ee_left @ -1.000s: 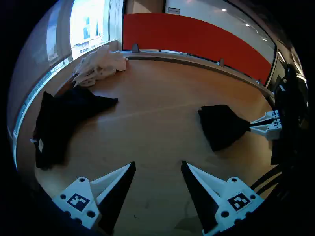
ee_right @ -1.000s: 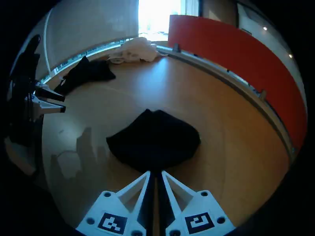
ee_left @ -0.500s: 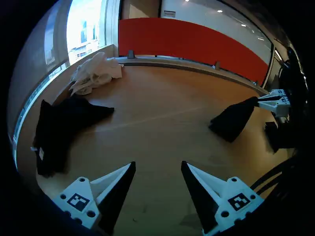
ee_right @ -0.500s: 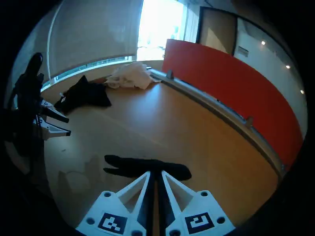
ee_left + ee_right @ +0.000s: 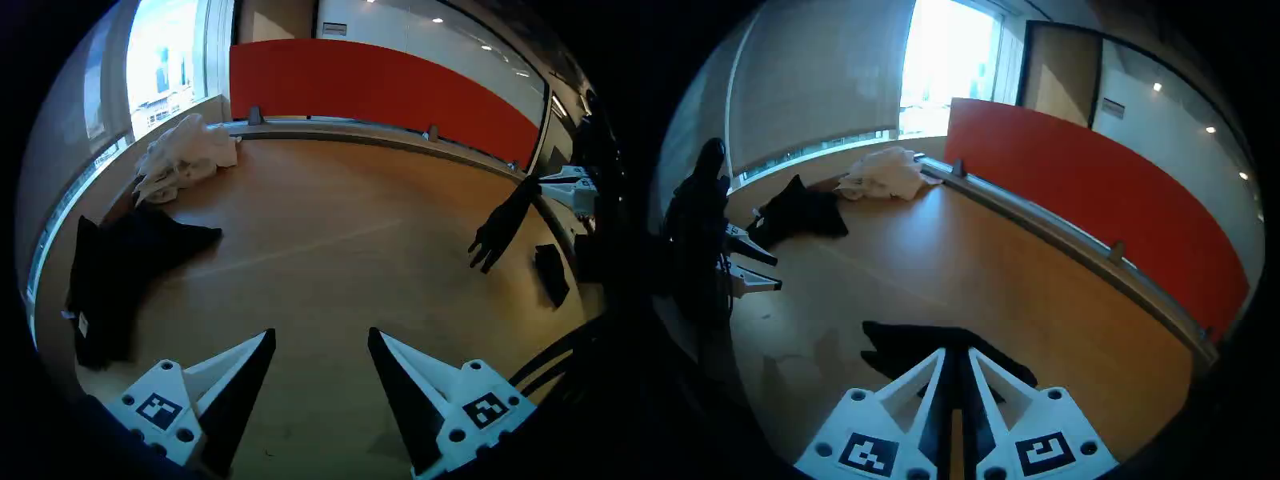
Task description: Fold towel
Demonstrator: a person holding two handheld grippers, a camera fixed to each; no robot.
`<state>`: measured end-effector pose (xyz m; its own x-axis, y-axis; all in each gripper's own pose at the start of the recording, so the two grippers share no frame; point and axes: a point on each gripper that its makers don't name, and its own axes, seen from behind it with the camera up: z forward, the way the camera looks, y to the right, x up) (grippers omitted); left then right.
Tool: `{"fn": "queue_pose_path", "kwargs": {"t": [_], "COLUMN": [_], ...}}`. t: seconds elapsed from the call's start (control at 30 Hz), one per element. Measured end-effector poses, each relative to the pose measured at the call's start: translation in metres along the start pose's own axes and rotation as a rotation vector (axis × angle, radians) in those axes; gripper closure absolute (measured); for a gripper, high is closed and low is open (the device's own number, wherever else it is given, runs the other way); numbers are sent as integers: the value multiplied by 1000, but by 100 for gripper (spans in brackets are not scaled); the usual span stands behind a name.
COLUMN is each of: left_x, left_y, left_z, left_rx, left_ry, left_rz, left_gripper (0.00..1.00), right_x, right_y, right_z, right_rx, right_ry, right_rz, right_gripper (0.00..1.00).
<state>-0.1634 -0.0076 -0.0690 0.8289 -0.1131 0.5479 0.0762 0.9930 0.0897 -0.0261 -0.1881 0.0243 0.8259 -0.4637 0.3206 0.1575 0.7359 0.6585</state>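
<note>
- Left gripper view: shows the left gripper (image 5: 320, 372) low in front, fingers spread wide, nothing between them, held over the bare wood of the table (image 5: 320, 240).
- Right gripper view: shows the right gripper (image 5: 954, 356) with fingers pressed together, pinching the black towel (image 5: 908, 340) by one part of its cloth.
- From that same view, shows the towel spilling out crumpled just ahead of the fingertips, above the near part of the table.
- From the left gripper view, finds the towel at the far right, dangling from the right gripper's tip as a narrow, bunched strip near the table's right edge.
- Cannot say for certain whether the strip's lower end touches the wood; looks just clear of it, with a dark patch (image 5: 552, 272) on the table beside it that may be its shadow.
- Puts a white cloth pile (image 5: 184, 156) at the far left corner of the table, close under the window (image 5: 164, 72).
- Puts a black cloth heap (image 5: 120, 256) nearer along the left edge, just beside the white pile and well apart from the towel.
- Ends the far side of the table at a red panel (image 5: 384, 80), with a pale rail (image 5: 360, 136) running along its foot.
- Right gripper view again: catches the left gripper at the far left edge, fingers apart, well apart from the towel.
</note>
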Motion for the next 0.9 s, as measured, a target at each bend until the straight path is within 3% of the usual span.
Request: {"fn": "queue_pose_path", "kwargs": {"t": [0.9], "left_x": [9], "left_y": [19], "left_z": [13], "left_rx": [-4], "left_ry": [-11], "left_rz": [24], "left_gripper": [15], "right_x": [-34], "right_y": [90], "right_z": [-56], "right_rx": [-75], "right_ry": [-12], "right_rz": [56], "right_gripper": [96]}}
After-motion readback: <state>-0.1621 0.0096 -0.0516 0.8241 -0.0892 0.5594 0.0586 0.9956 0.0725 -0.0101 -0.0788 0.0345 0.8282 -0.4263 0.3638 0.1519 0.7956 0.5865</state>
